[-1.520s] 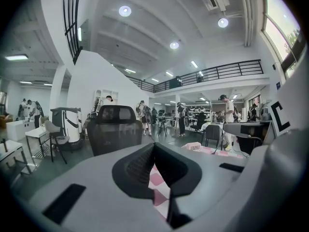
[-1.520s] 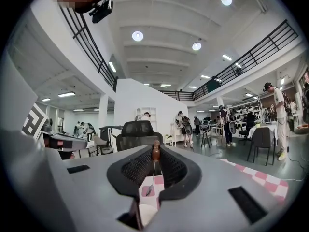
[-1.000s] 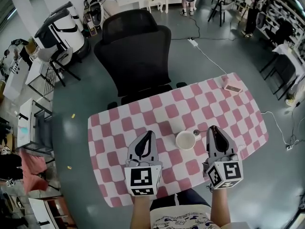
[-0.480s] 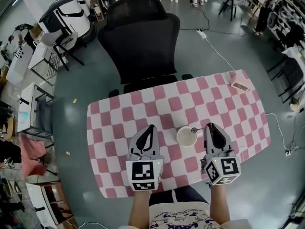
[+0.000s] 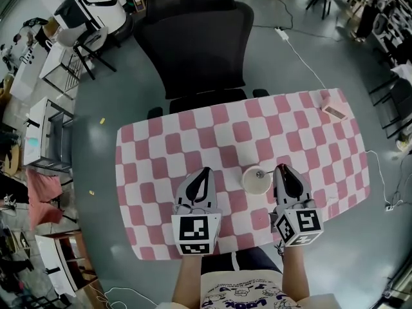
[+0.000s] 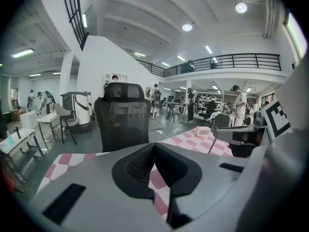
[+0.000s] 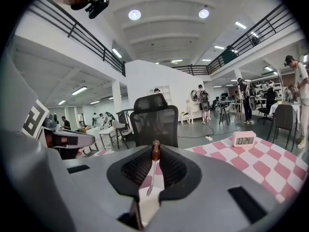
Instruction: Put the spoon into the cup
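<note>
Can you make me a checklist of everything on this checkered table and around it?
Surface: table covered by a pink-and-white checked cloth.
Job's things: white cup upright; spoon held, one end over the cup.
Clutter: small clock at the far corner.
Grippers: left tool shut, empty; right tool shut on the spoon.
Cables: cord on the floor.
Surroundings: black office chair behind the table.

The tabletop (image 5: 161,153) lies open at left and top. The cup (image 5: 256,180) at lower centre and a clock (image 5: 334,112) at upper right obstruct; a black chair (image 5: 193,44) crowds its top edge.
</note>
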